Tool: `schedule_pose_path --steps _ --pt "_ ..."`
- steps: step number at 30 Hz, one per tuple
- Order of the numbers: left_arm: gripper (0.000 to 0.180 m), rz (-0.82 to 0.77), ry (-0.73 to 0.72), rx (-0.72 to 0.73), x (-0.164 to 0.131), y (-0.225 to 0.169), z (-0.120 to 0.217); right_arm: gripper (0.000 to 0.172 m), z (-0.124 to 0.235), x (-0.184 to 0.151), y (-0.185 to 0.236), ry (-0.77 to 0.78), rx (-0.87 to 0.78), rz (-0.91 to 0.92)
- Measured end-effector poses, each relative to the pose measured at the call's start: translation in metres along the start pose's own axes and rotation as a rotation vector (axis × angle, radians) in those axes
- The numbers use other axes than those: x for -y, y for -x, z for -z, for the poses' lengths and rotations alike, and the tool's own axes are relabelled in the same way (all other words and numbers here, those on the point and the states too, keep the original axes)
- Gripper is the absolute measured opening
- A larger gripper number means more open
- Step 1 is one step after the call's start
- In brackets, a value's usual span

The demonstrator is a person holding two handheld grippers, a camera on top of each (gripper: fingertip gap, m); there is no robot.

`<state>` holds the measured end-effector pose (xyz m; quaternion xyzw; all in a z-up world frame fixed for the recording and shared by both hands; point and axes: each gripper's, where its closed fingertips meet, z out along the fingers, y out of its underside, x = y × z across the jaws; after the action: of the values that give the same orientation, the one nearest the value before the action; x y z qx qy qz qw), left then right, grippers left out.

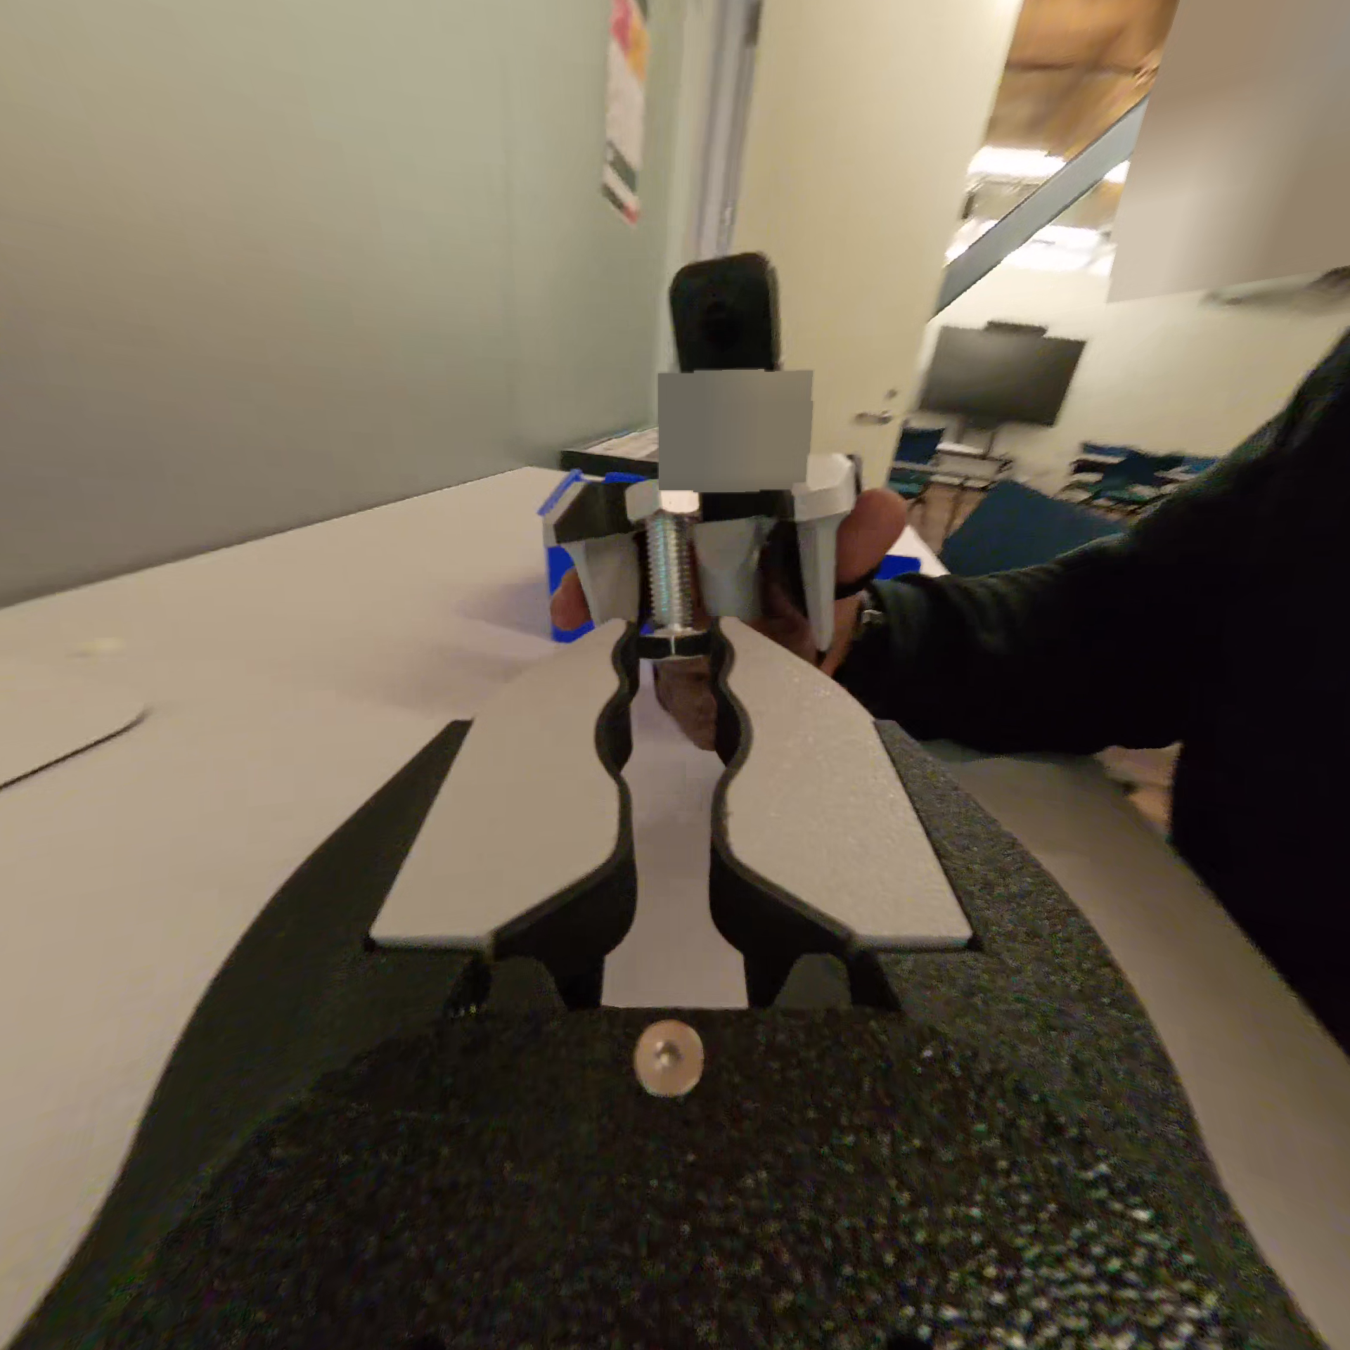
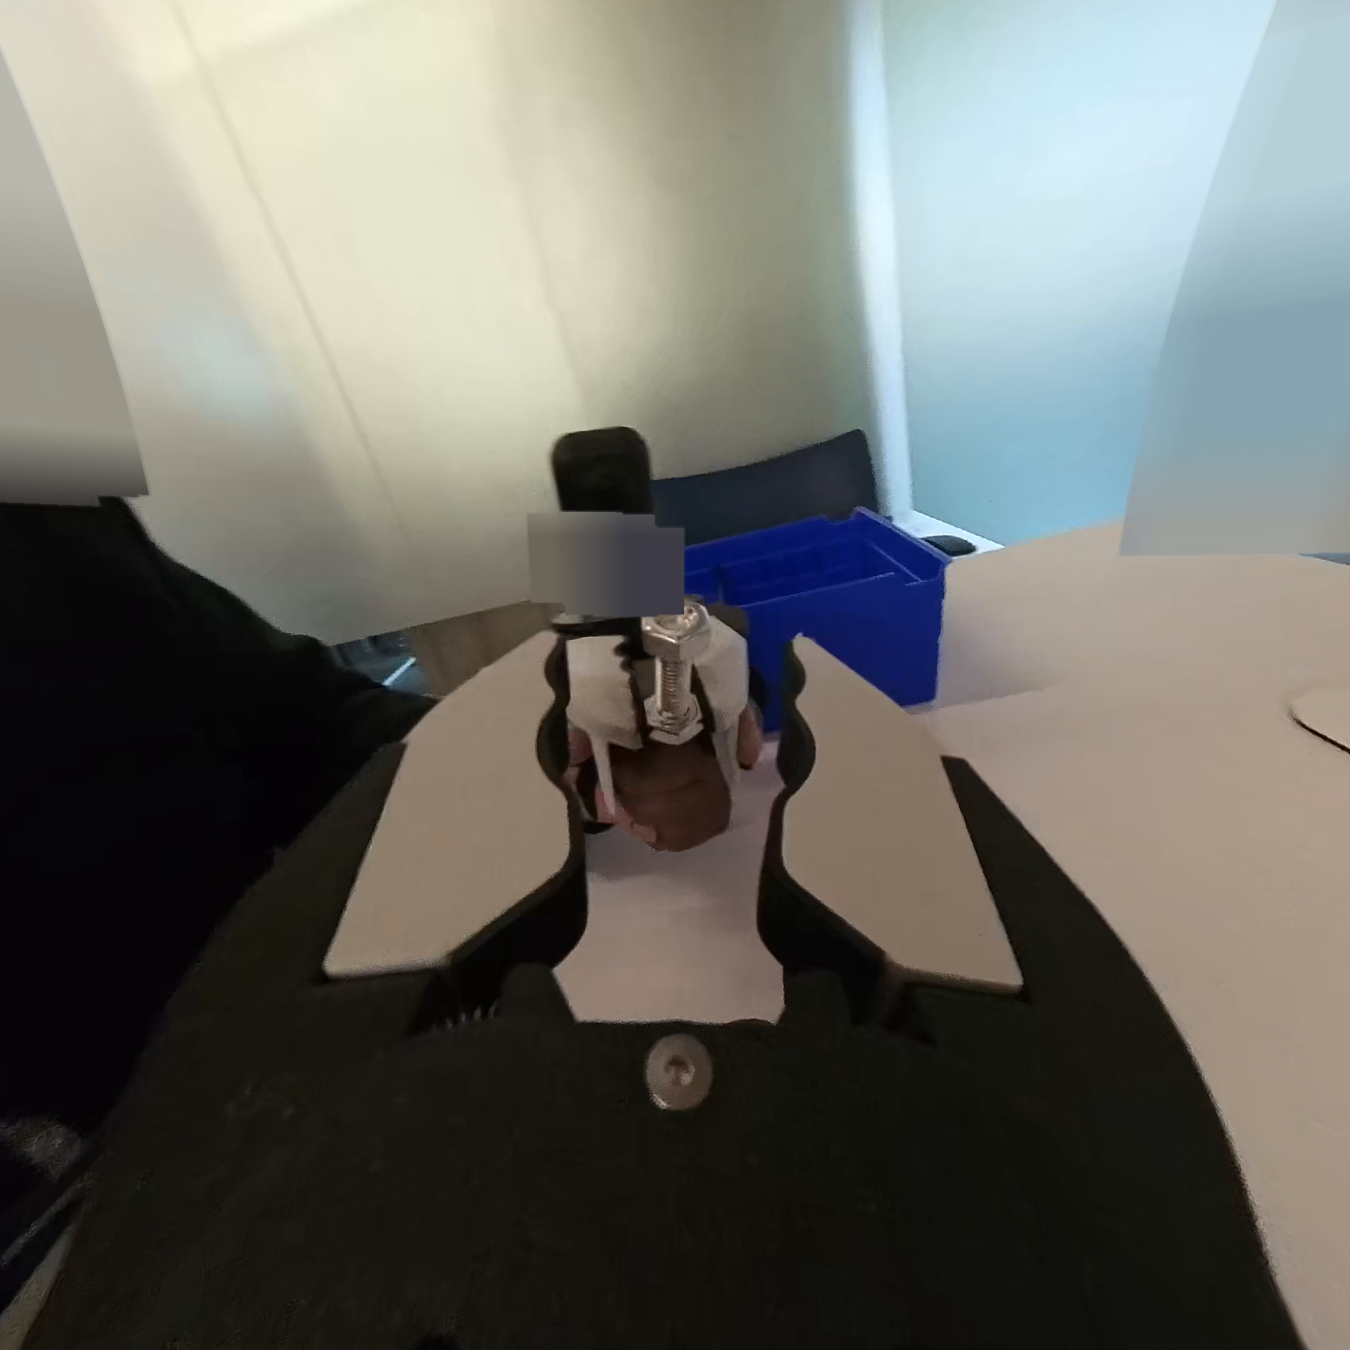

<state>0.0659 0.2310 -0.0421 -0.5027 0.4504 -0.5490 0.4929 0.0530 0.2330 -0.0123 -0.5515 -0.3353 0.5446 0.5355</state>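
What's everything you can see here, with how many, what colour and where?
bolt: one, silver, upright, hex head clamped at the left gripper's tips
nut: one, silver, on the bolt's upper end
bin: one, blue, on the table behind the grippers
table: one, pale grey
monitor: one, dark, far room
sleeve: one, black, on the right arm
left gripper: shut on the bolt head
right gripper: open, fingers either side of the bolt

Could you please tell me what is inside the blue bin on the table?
The blue bin shows only its own blue inner ledges and walls where visible. The left hand-held gripper, holding a silver bolt, covers the bin's near-left part, and its floor is hidden.
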Motion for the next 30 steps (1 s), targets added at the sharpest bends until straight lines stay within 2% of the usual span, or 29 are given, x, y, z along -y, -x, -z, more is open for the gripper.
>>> schedule_pose_path --steps 4,5,6,8,12,14,17,20,23,27,30 --pt "0.017 0.032 0.011 -0.049 -0.004 -0.004 -0.002 0.047 -0.002 -0.003 0.0 0.012 -0.003 0.003" --pt "0.017 0.026 0.025 -0.046 -0.006 -0.004 -0.004 0.038 -0.003 -0.003 0.0 0.01 -0.011 0.009" --pt "0.017 0.013 0.035 -0.026 -0.008 -0.002 -0.005 0.019 -0.005 -0.004 -0.002 0.011 -0.035 0.017" --pt "0.017 -0.037 0.06 0.069 -0.011 0.008 -0.004 0.018 -0.007 -0.005 -0.014 0.015 -0.142 0.01" --pt "0.017 -0.29 0.213 0.388 -0.022 0.039 0.003 0.018 -0.006 -0.017 -0.039 0.027 -0.423 -0.063" --pt "0.017 -0.337 0.254 0.427 -0.025 0.041 0.004 0.02 -0.002 -0.022 -0.044 0.072 -0.498 -0.045" --pt "0.017 -0.225 0.194 0.35 -0.02 0.035 0.003 0.051 0.0 -0.014 -0.034 0.076 -0.379 -0.033" --pt "0.017 -0.056 0.13 0.162 -0.017 0.02 0.002 0.048 0.005 0.001 -0.02 0.005 -0.192 -0.054" --pt "0.017 0.037 0.068 0.054 -0.013 0.011 0.001 0.041 0.01 0.003 -0.013 -0.016 -0.083 -0.057" --pt "0.017 0.075 0.053 -0.027 -0.012 0.003 -0.001 0.039 0.006 -0.007 -0.009 0.019 -0.043 -0.066" --pt "0.017 0.042 0.092 0.001 -0.018 0.004 -0.004 0.017 0.0 -0.014 -0.013 0.048 -0.098 -0.047"
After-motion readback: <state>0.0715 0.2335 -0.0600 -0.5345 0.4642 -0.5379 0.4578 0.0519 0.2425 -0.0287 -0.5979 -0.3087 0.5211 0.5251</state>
